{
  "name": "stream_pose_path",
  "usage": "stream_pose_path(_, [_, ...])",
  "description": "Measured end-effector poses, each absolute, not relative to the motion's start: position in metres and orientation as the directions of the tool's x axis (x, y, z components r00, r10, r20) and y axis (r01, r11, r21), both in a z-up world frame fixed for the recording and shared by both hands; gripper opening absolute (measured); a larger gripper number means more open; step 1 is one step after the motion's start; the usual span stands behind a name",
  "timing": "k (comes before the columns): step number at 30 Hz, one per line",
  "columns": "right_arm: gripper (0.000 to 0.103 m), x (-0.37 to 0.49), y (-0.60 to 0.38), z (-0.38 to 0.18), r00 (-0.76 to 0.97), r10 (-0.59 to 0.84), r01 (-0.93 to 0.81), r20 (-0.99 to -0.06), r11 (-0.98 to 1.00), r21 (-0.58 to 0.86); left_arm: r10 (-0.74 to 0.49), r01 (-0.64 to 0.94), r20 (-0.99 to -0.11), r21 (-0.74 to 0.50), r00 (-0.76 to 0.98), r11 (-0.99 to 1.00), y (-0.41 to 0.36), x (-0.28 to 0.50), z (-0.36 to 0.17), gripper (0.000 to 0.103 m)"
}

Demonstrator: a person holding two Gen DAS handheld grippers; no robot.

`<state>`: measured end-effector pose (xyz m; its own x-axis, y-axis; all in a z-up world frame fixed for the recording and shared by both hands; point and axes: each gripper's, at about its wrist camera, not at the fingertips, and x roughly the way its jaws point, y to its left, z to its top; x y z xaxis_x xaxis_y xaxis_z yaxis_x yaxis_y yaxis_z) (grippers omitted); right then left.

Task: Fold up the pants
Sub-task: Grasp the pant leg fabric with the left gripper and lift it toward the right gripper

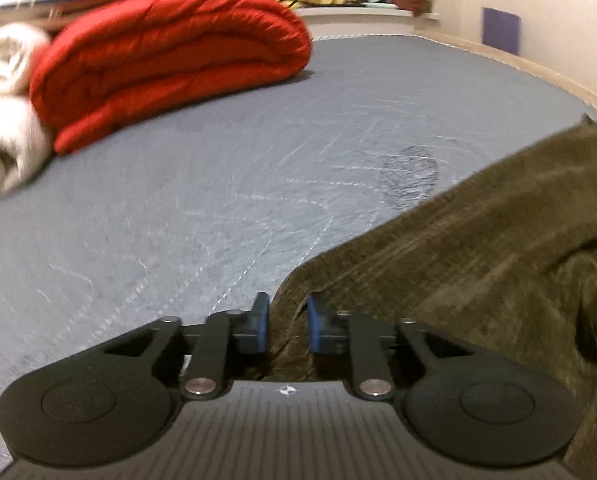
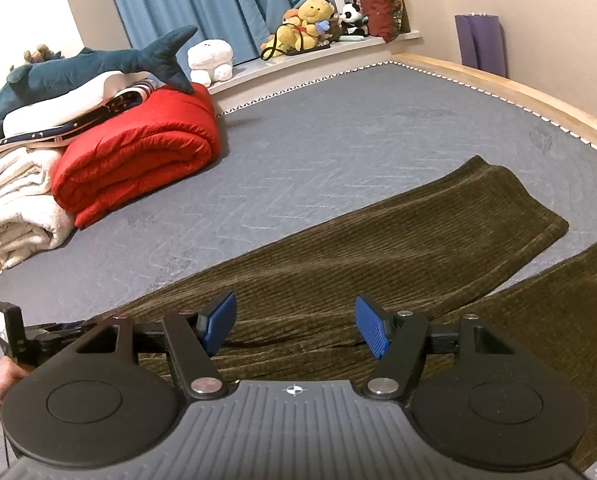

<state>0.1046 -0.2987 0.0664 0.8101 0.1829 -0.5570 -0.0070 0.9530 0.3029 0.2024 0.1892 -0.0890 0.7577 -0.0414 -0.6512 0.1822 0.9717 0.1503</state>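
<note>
On the grey mattress (image 2: 338,152), beside the red quilt (image 2: 138,160), the corduroy pants (image 2: 378,248) lay spread flat. Left gripper (image 1: 287,320) pinched their edge; right gripper (image 2: 294,324) hovered open above them. Fabric judged soft, limp, moderately heavy; best held at waistband or hems.

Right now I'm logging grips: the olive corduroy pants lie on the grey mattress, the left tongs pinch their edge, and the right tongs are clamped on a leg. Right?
Not quite. The right tongs stand open above the pants, gripping nothing, as the right wrist view shows. The rest holds: the left tongs pinch the edge on the grey mattress.
</note>
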Motion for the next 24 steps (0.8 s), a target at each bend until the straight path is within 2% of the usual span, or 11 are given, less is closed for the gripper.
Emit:
stream_pose_path(3, [0.068,0.107,-0.302,0.065,0.808,0.170,0.004,-0.565,0.956,0.295,-0.030,0.190,-0.618,0.196,0.785,0.962,0.178,0.180,-0.070,0.017])
stream_pose_path(6, [0.068,0.111,-0.300,0.059,0.793,0.156,0.004,-0.589,0.965,0.261,-0.008,0.216,-0.571,0.297,0.821,0.930,0.156,0.146,-0.050,0.016])
stream_pose_path(10, [0.068,0.117,-0.299,0.050,0.776,0.139,0.019,-0.616,0.970,0.242,-0.002,0.225,-0.518,0.368,0.855,0.902,0.123,0.082,-0.022,0.015])
stream_pose_path(13, [0.068,0.123,-0.301,0.043,0.759,0.139,0.042,-0.636,0.965,0.260,0.010,0.227,-0.511,0.400,0.860,0.888,0.100,0.026,-0.007,0.013])
stream_pose_path(19, [0.068,0.124,-0.323,0.044,0.763,0.116,0.109,-0.636,0.946,0.304,-0.054,0.316,-0.527,0.423,0.848,0.849,0.077,-0.073,-0.002,0.010])
stream_pose_path(24, [0.068,0.117,-0.347,0.039,0.768,0.080,0.161,-0.635,0.936,0.312,-0.128,0.432,-0.677,0.302,0.725,0.850,0.080,-0.080,-0.043,0.012])
